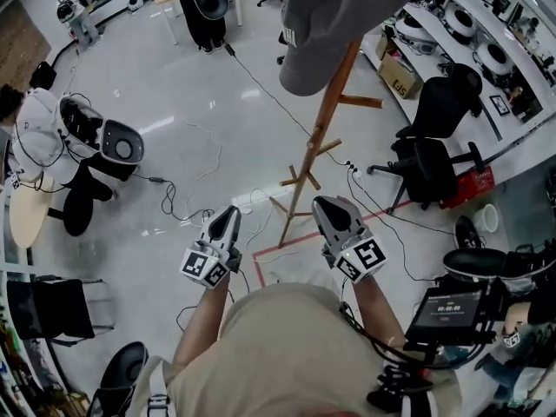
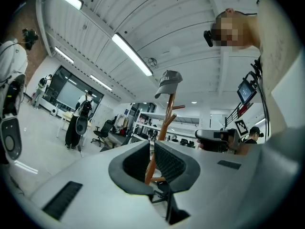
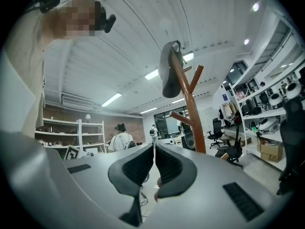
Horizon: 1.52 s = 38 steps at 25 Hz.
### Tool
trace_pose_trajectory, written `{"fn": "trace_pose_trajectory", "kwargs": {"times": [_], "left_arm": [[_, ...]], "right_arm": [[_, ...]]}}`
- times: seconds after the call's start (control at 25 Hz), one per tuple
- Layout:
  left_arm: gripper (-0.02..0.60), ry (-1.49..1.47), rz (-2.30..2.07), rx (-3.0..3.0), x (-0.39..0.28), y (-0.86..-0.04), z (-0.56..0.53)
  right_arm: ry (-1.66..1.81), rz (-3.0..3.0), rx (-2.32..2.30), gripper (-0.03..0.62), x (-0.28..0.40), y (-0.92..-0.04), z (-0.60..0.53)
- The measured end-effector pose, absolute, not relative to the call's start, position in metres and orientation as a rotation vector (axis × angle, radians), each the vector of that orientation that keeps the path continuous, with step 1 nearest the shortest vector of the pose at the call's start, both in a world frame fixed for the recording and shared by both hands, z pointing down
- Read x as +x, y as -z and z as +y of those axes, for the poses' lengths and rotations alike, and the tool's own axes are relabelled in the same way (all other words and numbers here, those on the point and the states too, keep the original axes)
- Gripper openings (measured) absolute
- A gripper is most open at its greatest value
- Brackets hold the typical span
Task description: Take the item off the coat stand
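Holding the left gripper [image 1: 230,214] and right gripper [image 1: 327,205] out roughly level in front of the body, side by side, with both pairs of jaws pressed together and pinching nothing at all. Pointing them toward the wooden coat stand [image 1: 317,137] standing on the shiny white floor [image 1: 200,111], with its pole lining up right behind the jaws in the left gripper view. Seeing the grey cap [image 1: 339,24] hanging on the very top of that stand, up above and well apart from both grippers, not getting touched yet.
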<state>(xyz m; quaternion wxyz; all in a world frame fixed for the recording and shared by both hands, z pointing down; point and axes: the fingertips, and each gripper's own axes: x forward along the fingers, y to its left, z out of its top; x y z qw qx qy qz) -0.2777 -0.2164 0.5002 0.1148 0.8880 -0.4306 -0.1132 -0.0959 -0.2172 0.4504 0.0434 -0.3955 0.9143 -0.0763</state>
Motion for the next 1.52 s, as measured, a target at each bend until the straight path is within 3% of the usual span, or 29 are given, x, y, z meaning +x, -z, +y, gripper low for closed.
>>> {"fn": "trace_pose_trajectory", "kwargs": {"times": [0.48,1.08,1.52], "left_arm": [[0.021,0.35,-1.317,2.587,-0.278,-0.492,-0.241],[0.021,0.361,-1.507,2.593,-0.213,-0.442,-0.293],[0.051,0.335,-1.939,2.676,-0.201,-0.379,-0.335]], "right_arm": [[0.241,2.781,-1.209,0.017,-0.086,-0.448,-0.242],[0.172,2.803,-1.017,0.017,-0.023,-0.398,-0.313],[0.154,2.859,-0.868,0.017,-0.012,-0.397,-0.322]]}}
